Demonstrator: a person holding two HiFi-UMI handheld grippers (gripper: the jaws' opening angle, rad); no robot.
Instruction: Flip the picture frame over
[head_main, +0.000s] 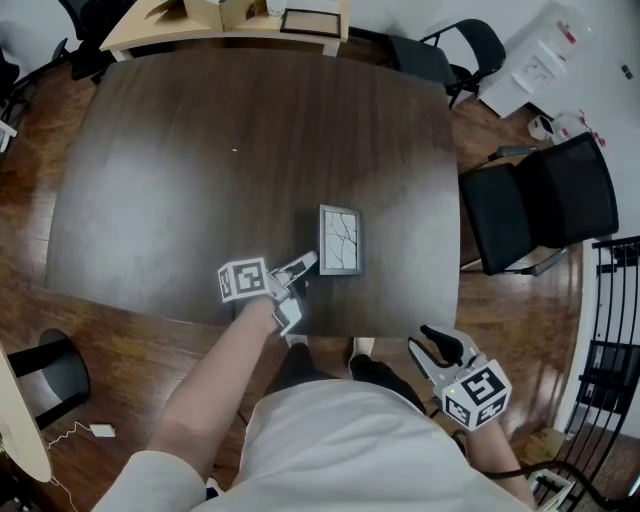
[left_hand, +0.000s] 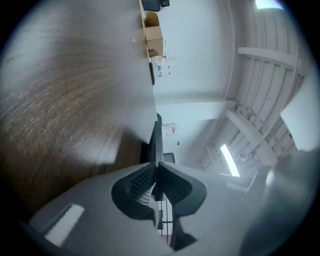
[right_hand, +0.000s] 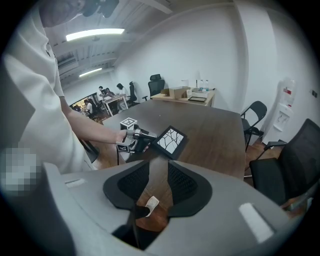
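The picture frame (head_main: 340, 240), dark-rimmed with a white cracked-line picture facing up, lies near the front edge of the dark wooden table (head_main: 200, 170). My left gripper (head_main: 310, 264) reaches it from the left and is shut on its near left edge. In the left gripper view the frame (left_hand: 156, 145) shows edge-on as a thin dark strip pinched between the pads of the left gripper (left_hand: 157, 175). My right gripper (head_main: 428, 345) hangs off the table at the lower right, open and holding nothing. The right gripper view shows that right gripper (right_hand: 159, 185), the frame (right_hand: 170, 141) and the left gripper (right_hand: 142, 137).
Black office chairs (head_main: 540, 205) stand right of the table. A lighter table (head_main: 225, 20) with boxes and another frame is at the back. The person's legs and shoes (head_main: 362, 350) are by the front edge. A black stand (head_main: 55, 365) sits on the floor at left.
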